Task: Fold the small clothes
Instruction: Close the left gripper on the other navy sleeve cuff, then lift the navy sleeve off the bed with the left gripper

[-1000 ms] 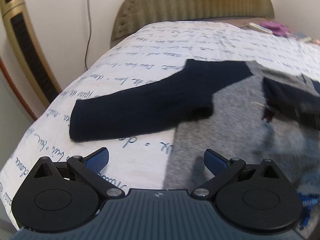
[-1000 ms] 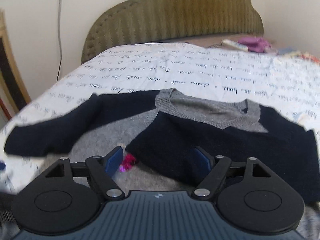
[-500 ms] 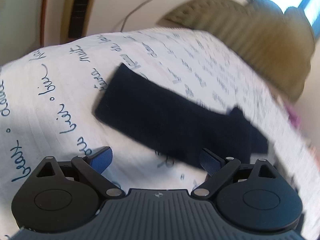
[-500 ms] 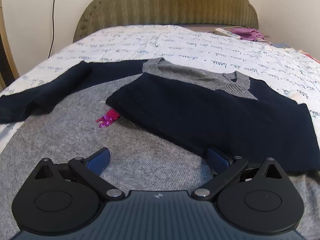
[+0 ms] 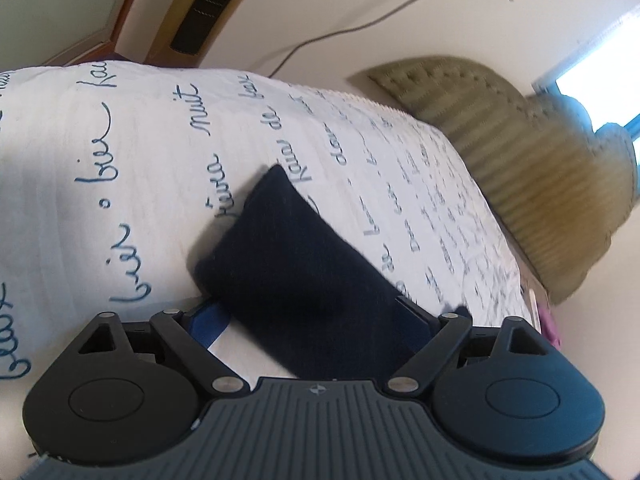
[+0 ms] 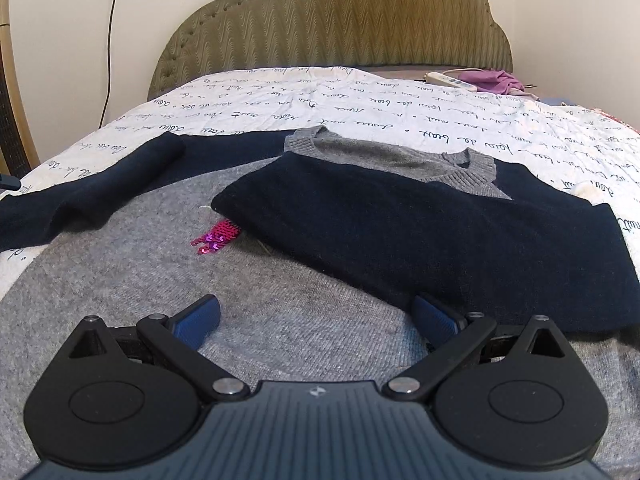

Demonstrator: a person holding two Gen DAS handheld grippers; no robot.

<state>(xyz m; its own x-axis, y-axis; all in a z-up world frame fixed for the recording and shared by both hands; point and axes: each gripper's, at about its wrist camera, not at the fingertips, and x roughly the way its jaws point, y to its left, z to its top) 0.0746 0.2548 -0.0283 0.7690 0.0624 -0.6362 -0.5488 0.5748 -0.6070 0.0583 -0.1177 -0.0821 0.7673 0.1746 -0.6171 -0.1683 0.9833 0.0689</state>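
Small grey-and-navy sweater (image 6: pixel 320 264) spread flat on the bed (image 6: pixel 360 108), neck toward the headboard (image 6: pixel 332 20). Right sleeve (image 6: pixel 420 232) already folded across the chest; left sleeve (image 5: pixel 296 280) still stretched out to the side. Step in hand, by judgement: taking up that left sleeve.

Left tongs (image 5: pixel 316 324) wide but just closing, straddling the sleeve near its cuff, pads not yet pressing. Right tongs (image 6: pixel 316 320) fully wide, empty, low over the grey body below the folded sleeve.

Next: pinch the sleeve, carry it across the chest.

Compared with a second ago: left view rolled sideways, sleeve now between the pads; right tongs spread wider, closer to the cloth.
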